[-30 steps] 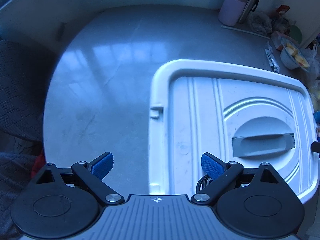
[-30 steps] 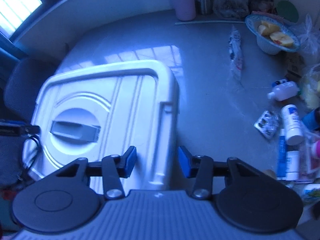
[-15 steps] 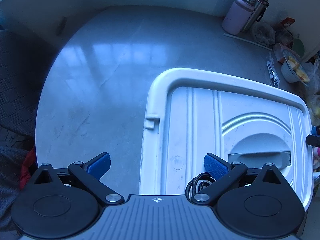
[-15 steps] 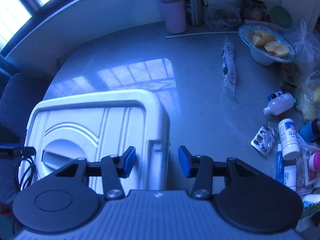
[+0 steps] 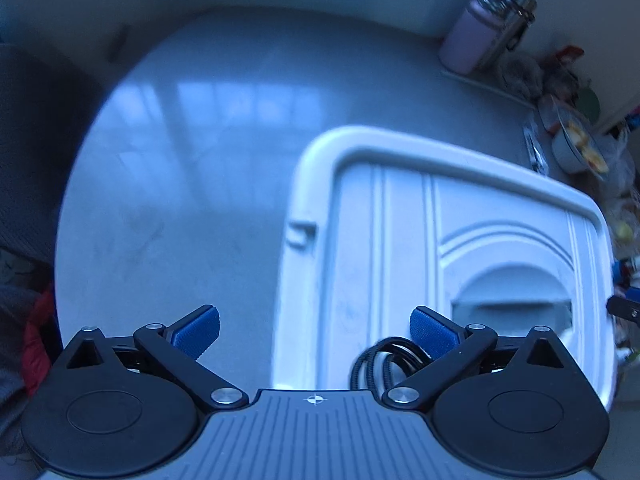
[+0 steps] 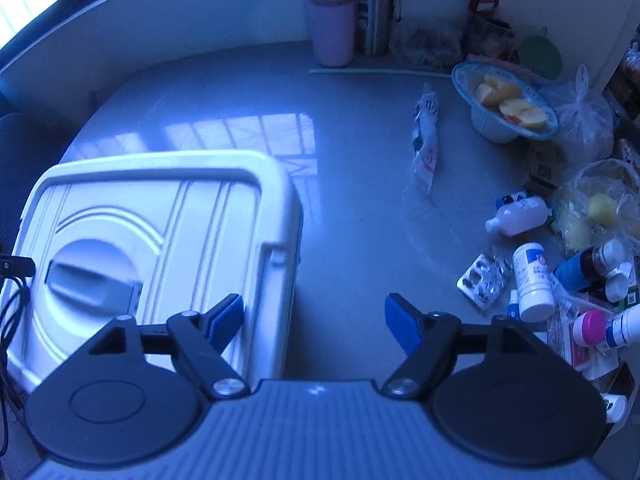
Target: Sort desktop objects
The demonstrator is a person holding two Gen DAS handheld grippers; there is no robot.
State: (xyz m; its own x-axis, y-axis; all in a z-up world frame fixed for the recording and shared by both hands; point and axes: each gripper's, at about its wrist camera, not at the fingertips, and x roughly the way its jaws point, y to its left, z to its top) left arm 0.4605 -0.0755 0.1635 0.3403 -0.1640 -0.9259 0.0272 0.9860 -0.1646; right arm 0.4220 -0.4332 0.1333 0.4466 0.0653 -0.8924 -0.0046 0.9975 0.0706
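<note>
A white storage box with a closed lid (image 5: 460, 240) and a grey handle (image 5: 510, 310) sits on the grey round table; it also shows in the right wrist view (image 6: 160, 232). My left gripper (image 5: 314, 328) is open and empty above the box's left edge. My right gripper (image 6: 314, 320) is open and empty above the box's right edge. A cluster of medicine bottles (image 6: 532, 280), a blister pack (image 6: 482, 280) and a lying white bottle (image 6: 518, 216) is on the right.
A pink flask (image 6: 332, 24) and a steel flask (image 6: 376, 4) stand at the back. A bowl of apple pieces (image 6: 504, 106), a sachet (image 6: 426, 140) and plastic bags (image 6: 596, 200) lie at the right. A black cable (image 5: 380, 364) lies on the lid.
My right gripper has opened wider and pulled back and to the right, bringing more of the bottles into view. My left gripper has drawn back slightly; it stays open.
</note>
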